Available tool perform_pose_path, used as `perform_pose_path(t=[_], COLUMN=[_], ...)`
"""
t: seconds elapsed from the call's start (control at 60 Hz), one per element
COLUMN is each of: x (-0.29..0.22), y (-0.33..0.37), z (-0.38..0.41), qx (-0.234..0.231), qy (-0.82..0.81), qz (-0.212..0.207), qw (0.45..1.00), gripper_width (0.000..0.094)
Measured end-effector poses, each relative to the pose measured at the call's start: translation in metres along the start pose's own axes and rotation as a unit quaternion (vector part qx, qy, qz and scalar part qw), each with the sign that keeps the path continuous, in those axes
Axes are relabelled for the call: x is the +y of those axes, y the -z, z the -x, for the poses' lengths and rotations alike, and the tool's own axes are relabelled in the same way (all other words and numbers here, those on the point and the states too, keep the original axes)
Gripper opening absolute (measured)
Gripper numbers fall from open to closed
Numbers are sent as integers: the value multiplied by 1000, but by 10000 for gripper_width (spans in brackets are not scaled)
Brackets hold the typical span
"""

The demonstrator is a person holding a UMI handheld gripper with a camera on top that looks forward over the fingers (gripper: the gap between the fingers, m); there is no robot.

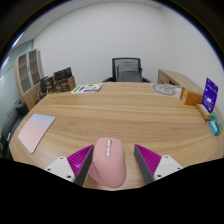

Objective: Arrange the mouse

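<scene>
Mouse (pixel 108 163): sits on the table (pixel 130 115) between your fingers.
Gripper (pixel 110 163): spread wide — gaps either side.
Mousepad (pixel 37 131): ahead-left — your likely destination.

No legible text; purple sign (pixel 209 95) on table, print perhaps too small.

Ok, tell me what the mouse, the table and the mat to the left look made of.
Mouse: smooth pink plastic by its soft sheen; it sits between the gripper fingers, contact unclear. Table: wood or wood-look laminate, with visible grain and plank lines. Mat: thin, flat, pale and matte, probably fabric or rubber, though that stays uncertain.
</scene>
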State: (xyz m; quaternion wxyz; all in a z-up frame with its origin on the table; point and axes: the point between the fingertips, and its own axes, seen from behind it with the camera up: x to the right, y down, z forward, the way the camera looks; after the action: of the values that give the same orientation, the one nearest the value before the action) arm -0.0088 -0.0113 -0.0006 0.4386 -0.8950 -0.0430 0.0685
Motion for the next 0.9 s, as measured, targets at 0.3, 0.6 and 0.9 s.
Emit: perform_pose_path(t=[0.3,0.6,0.9], x=[-1,1,-104], y=[-12,-11,16], z=[-3,-9,163], qx=[10,62,65], qy=[-25,-47,-34], qz=[7,15,-59], qw=[1000,997,996], gripper_width=[579,397,399])
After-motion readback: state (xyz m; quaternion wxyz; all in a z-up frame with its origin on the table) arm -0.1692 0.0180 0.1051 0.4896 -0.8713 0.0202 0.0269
